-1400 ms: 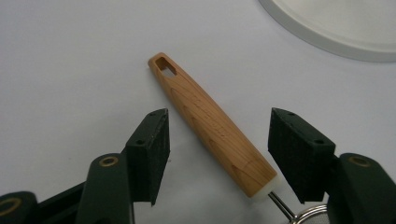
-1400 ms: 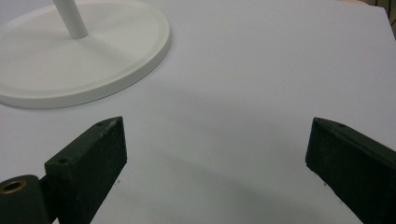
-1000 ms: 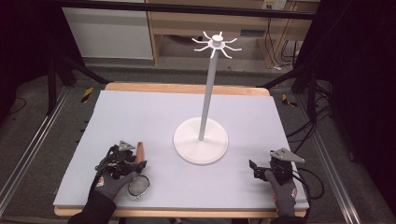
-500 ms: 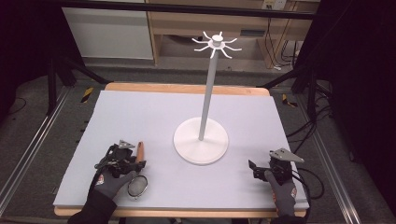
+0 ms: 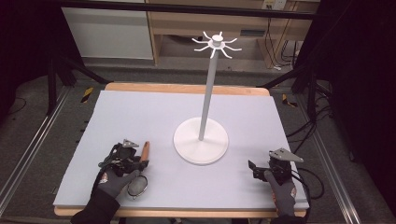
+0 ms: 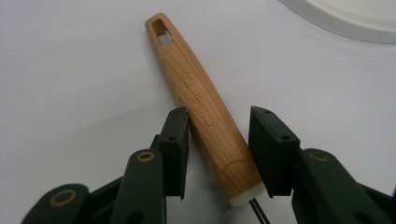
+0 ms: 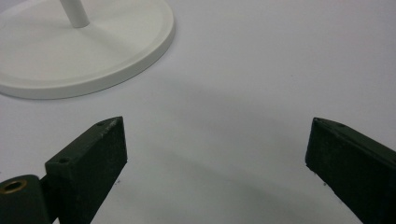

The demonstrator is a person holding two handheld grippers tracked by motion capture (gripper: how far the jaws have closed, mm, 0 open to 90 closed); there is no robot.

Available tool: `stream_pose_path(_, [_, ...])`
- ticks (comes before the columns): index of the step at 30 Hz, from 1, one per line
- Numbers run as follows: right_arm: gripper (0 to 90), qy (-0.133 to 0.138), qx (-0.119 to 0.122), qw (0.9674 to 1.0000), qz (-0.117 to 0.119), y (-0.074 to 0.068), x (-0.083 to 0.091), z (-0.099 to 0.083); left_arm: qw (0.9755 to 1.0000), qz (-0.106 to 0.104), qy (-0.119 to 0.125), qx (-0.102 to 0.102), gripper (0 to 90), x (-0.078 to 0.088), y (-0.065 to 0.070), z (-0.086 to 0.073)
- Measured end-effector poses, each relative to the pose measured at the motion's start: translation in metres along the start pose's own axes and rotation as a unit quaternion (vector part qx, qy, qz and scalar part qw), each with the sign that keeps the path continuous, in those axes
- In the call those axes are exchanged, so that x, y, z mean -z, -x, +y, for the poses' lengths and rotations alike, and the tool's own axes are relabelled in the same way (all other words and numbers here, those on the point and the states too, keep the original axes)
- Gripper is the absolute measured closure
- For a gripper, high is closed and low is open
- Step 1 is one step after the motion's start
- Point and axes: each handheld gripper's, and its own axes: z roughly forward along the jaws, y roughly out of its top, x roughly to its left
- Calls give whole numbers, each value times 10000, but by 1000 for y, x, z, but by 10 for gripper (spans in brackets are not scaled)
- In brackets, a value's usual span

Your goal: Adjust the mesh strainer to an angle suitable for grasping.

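- The left tool (image 6: 219, 140) straddled the tapered wooden handle (image 6: 201, 102) lying on the grey-covered desk (image 5: 140, 116), jaws parted, one pad touching it.
- The right tool (image 7: 215, 172) rested spread wide, apart.
- Farther off stood the white round-based hook stand (image 5: 201, 140).

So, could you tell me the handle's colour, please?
Light brown wood handle, clearest in the left gripper view.

Beyond your table (image 5: 187, 88) you see a wooden shelf unit (image 5: 210, 23) and a white cabinet (image 5: 109, 32); the floor (image 5: 42, 121) is grey, the sides dark.
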Motion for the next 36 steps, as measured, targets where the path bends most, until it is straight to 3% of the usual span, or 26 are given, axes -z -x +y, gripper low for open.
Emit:
stream_pose_path(13, [58,-33,-44,10000,49,0,0,0,9999,-79,-16,-79,649,1,2,3])
stream_pose_path(15, [58,-24,-12,10000,44,0,0,0,9999,18,42,-102,597,0,1,4])
stream_pose_path(17, [58,-36,-48,10000,51,0,0,0,10000,-46,63,-52,516,0,-2,8])
stream_pose_path(22, [58,-48,-45,10000,58,0,0,0,9999,-57,113,-45,469,-2,-2,20])
stream_pose_path(28, [58,-55,-1,10000,58,0,-1,0,9999,60,-63,-96,478,-16,1,30])
stream_pose_path(33, [58,-65,-10,10000,75,0,-2,0,9996,99,-228,-97,514,-27,1,27])
stream_pose_path(36, [58,-75,-19,9999,84,0,-2,0,9997,130,-187,-90,525,-27,1,25])
